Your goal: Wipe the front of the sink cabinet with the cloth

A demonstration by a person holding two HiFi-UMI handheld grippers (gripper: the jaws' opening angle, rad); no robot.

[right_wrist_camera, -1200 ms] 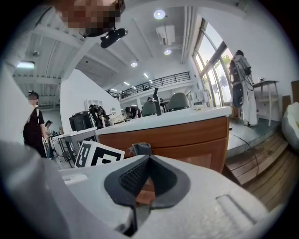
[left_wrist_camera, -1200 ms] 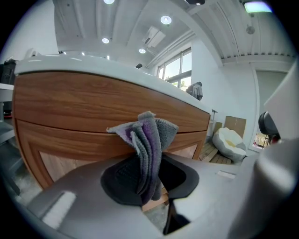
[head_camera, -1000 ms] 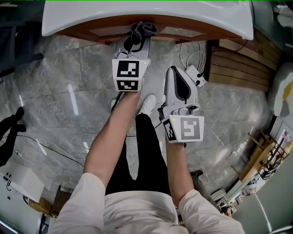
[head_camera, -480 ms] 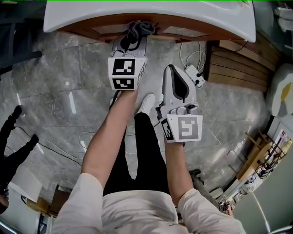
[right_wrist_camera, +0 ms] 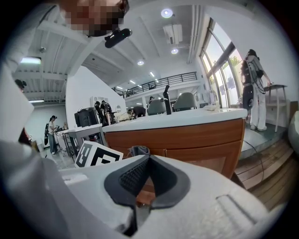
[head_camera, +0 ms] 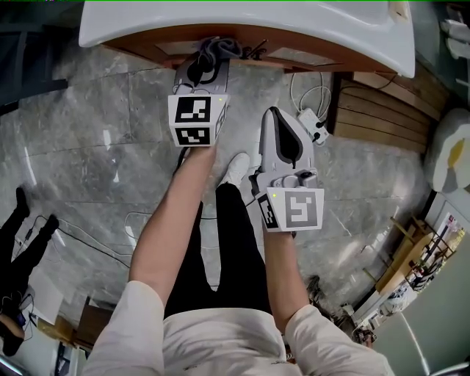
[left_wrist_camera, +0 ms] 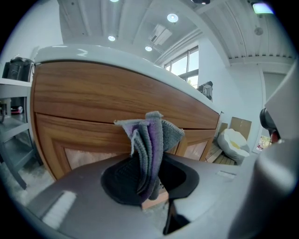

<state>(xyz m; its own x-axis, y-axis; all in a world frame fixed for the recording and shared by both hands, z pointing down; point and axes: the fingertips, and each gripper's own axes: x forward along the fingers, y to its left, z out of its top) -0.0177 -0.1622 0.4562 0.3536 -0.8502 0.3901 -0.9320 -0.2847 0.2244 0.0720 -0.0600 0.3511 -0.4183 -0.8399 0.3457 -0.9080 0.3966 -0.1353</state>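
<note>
The sink cabinet has a brown wooden front [head_camera: 279,38] under a white curved sink top [head_camera: 242,18]. My left gripper [head_camera: 208,60] is shut on a grey and purple cloth [head_camera: 218,47], and the cloth's bunched end lies against the cabinet front near its middle. In the left gripper view the cloth [left_wrist_camera: 150,137] stands up from the jaws of my left gripper [left_wrist_camera: 148,182] in front of the wooden panels [left_wrist_camera: 88,100]. My right gripper [head_camera: 276,117] hangs lower and to the right, away from the cabinet, shut on nothing. The right gripper view shows my right gripper [right_wrist_camera: 145,179] facing the cabinet [right_wrist_camera: 196,137].
A white power strip [head_camera: 313,122] and looped cables [head_camera: 310,95] lie on the grey marble floor right of the cabinet. A wooden platform [head_camera: 382,110] borders the right side. My white shoe [head_camera: 236,167] is below the grippers. A person in black [head_camera: 22,242] stands at far left.
My left gripper has slid the cloth leftward along the cabinet front. The right gripper has hardly moved.
</note>
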